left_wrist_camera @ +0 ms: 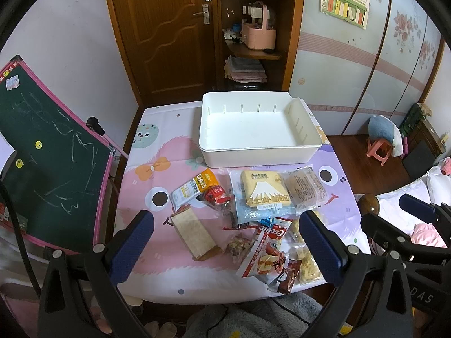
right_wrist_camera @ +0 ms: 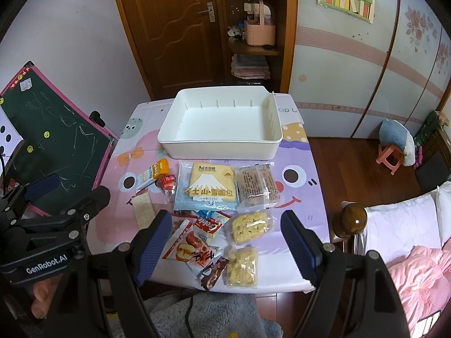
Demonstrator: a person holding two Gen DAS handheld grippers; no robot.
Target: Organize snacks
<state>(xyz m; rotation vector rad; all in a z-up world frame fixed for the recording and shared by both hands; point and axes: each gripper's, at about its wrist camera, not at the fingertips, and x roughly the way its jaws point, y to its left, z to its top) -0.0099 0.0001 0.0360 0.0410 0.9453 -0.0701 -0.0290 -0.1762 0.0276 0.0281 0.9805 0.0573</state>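
Your cartoon-printed pink tablecloth [right_wrist_camera: 298,197] carries one empty white plastic bin [right_wrist_camera: 220,148] at the far side, snack packets heaped just before it, two yellow puffed-snack bags [right_wrist_camera: 249,226] among them. Left gripper [left_wrist_camera: 225,242] and right gripper [right_wrist_camera: 225,242] both hover spread, holding nothing.

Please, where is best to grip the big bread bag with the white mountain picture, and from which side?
Probably the near edge of the bread bag, where flat clear film sticks out past the loaf. It lies flat, with the brown cake pack close on its right and the white bin behind. The open right gripper could come low from the front.
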